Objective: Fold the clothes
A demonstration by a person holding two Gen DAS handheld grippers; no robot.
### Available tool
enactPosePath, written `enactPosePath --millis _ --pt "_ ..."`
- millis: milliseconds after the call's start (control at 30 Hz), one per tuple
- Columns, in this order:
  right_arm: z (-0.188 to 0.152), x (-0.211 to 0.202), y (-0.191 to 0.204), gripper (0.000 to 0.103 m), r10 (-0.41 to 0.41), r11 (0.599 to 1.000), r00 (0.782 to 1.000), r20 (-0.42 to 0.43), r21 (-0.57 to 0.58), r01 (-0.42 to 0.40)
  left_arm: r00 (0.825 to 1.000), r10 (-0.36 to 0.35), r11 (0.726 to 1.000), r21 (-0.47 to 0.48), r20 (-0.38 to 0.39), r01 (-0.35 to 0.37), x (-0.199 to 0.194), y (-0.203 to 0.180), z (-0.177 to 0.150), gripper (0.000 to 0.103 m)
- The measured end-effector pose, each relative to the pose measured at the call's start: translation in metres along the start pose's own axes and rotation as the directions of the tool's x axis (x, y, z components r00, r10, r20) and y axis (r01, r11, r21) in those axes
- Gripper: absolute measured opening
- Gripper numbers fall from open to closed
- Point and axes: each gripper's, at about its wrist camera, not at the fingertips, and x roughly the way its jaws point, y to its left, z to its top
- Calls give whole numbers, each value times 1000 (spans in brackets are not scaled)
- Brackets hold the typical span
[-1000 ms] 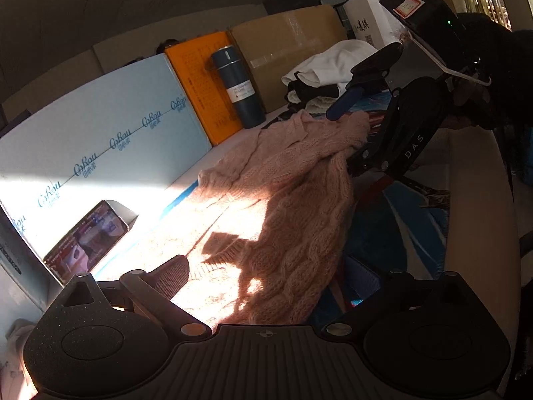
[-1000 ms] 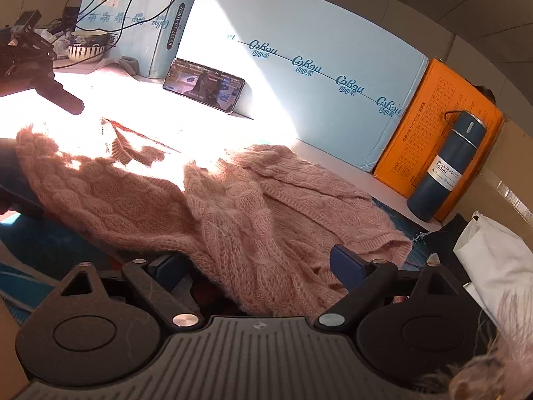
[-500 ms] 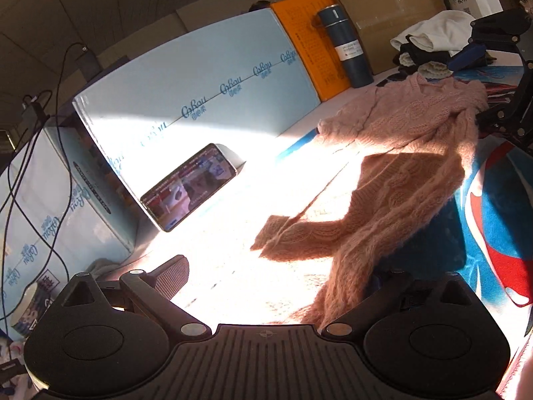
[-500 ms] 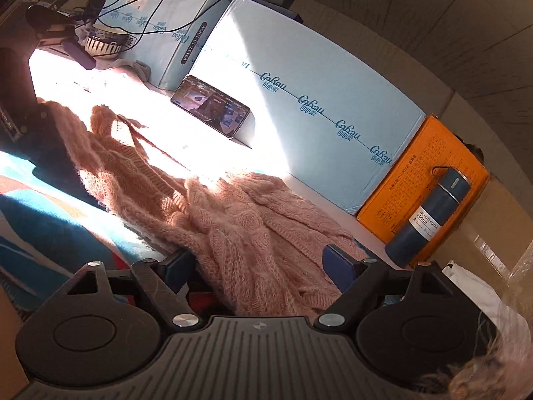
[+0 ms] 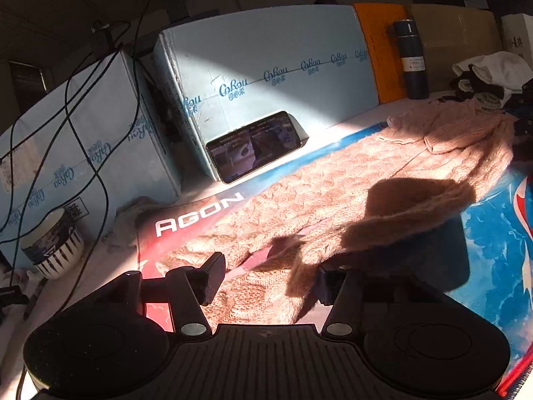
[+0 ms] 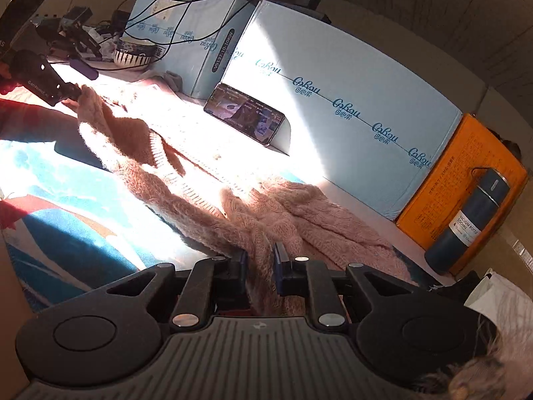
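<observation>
A pink cable-knit sweater (image 5: pixel 383 173) lies stretched along a blue and red desk mat (image 5: pixel 493 240). It also shows in the right wrist view (image 6: pixel 283 213). My left gripper (image 5: pixel 266 273) has its jaws apart; sweater fabric drapes over its right finger and lies between the fingers. In the right wrist view the left gripper (image 6: pixel 71 91) sits at the sweater's far left end. My right gripper (image 6: pixel 260 266) is shut on a bunch of sweater at the other end.
Light blue boxes (image 6: pixel 349 106) line the back, with a phone (image 6: pixel 246 113) leaning on one. An orange box (image 6: pixel 466 180) and a dark blue flask (image 6: pixel 466 223) stand to the right. A striped bowl (image 5: pixel 53 243) and cables sit left. Folded clothes (image 5: pixel 489 76) are piled far right.
The two grippers have moved apart, stretching the sweater out along the mat. The right gripper's jaws have closed on the fabric.
</observation>
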Motion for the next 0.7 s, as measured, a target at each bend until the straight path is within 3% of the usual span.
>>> enactPosePath --millis 67,233,333,500,700 --pt "5 -1 -15 14 22 997 1000 21 76 -23 999 -34 999 -32 16 35 0 5 1 20" --pt "21 10 -57 14 95 966 993 64 236 -108 994 -72 972 -219 83 89 4 34 9 19" --pt "31 24 -82 14 132 932 987 90 327 -154 989 -90 937 -326 113 123 14 54 13 19" --pt "41 60 -112 14 169 885 982 86 426 -189 987 -116 892 -426 114 154 38 76 18 19" --pt "42 108 -128 14 179 852 984 19 498 -165 981 -161 799 -570 107 193 68 107 15 21"
